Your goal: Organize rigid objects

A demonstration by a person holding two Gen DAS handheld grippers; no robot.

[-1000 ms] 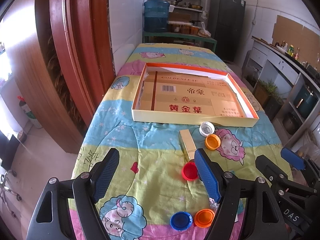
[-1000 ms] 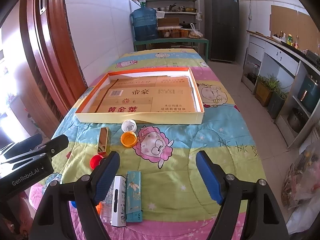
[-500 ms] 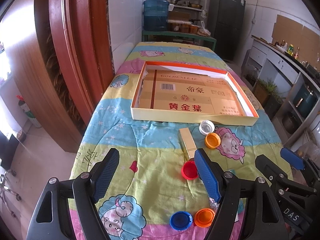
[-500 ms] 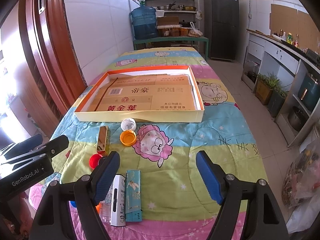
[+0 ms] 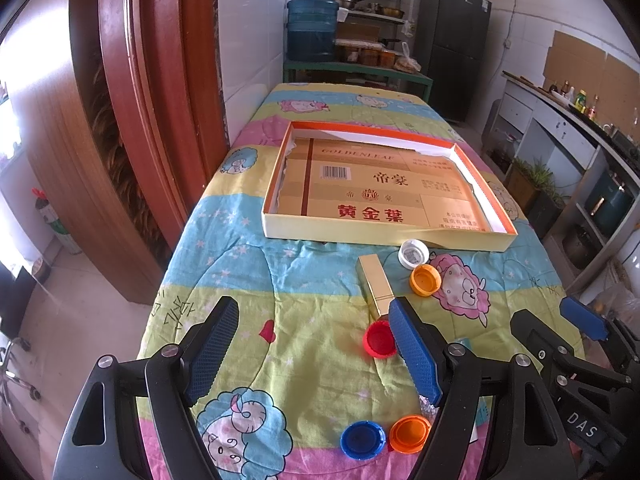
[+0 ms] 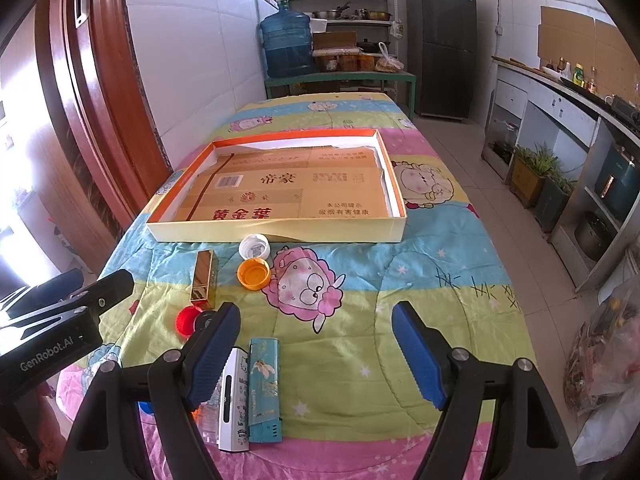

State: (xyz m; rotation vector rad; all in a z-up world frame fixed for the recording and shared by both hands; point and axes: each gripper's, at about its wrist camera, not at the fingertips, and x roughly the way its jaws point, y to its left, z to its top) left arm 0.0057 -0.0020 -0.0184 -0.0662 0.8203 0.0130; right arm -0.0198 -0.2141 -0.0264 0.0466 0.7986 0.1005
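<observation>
A shallow cardboard box (image 5: 384, 236) (image 6: 276, 234) with an orange inner rim lies open mid-table. In front of it lie a gold case (image 5: 374, 284) (image 6: 203, 278), a white cap (image 5: 413, 253) (image 6: 254, 246), an orange cap (image 5: 425, 279) (image 6: 253, 273) and a red cap (image 5: 378, 339) (image 6: 186, 321). A blue cap (image 5: 362, 439) and a second orange cap (image 5: 409, 433) lie at the near edge. A teal lighter (image 6: 263, 390) and a white lighter (image 6: 235, 404) lie beside the right gripper's left finger. My left gripper (image 5: 312, 354) and right gripper (image 6: 316, 354) are open, empty, above the near table.
The table carries a cartoon-print cloth (image 6: 420, 280). A wooden door frame (image 5: 132, 120) stands left. A water jug (image 6: 288, 44), shelves and a fridge (image 6: 442, 44) are behind the table. Counters (image 6: 568, 120) line the right wall. A plastic bag (image 6: 604, 352) sits at the right.
Both grippers have drifted slightly back from the box. Both stay open and no object has moved.
</observation>
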